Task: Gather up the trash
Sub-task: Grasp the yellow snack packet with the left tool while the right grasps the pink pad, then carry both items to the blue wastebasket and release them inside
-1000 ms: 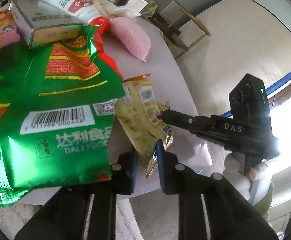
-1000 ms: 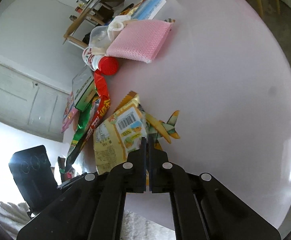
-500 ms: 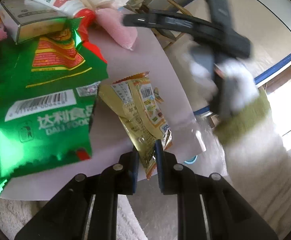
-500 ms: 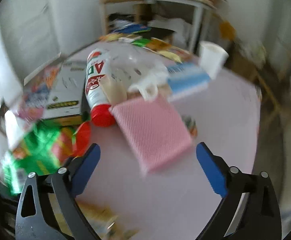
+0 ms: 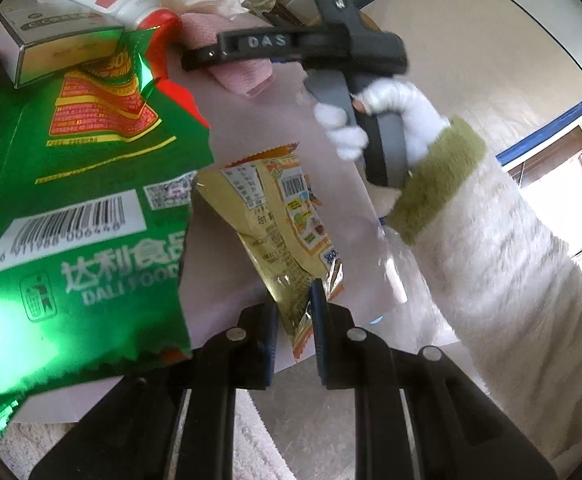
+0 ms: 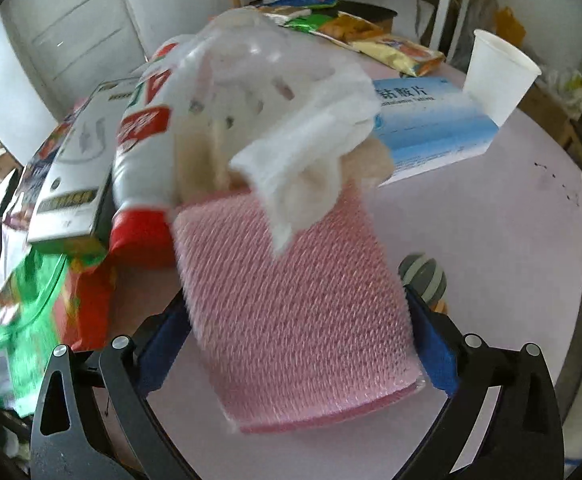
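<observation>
My left gripper [image 5: 294, 300] is shut on the lower corner of a yellow snack wrapper [image 5: 267, 216] at the near edge of the pale pink table [image 5: 331, 200]. A big green snack bag [image 5: 83, 200] lies just to its left. My right gripper [image 6: 291, 320] points down over a pink mesh pad [image 6: 291, 280], which lies between its blue pads [image 6: 431, 344]. Its jaws stand wide and are closing, and I see no squeeze on the pad. A crumpled white tissue [image 6: 303, 152] drapes over the pad's far end.
Behind the pad lie a white bottle with a red cap [image 6: 143, 136], a clear plastic tub [image 6: 259, 64], a silver box [image 6: 75, 176], a blue-white box [image 6: 423, 128] and a paper cup [image 6: 495, 76]. A grey striped ball [image 6: 423, 276] sits by the right pad. A white-gloved hand [image 5: 391, 112] holds the right gripper.
The right gripper let go of the yellow wrapper, opened wide and swung across the table to straddle the pink pad. The left gripper stayed shut on the wrapper.
</observation>
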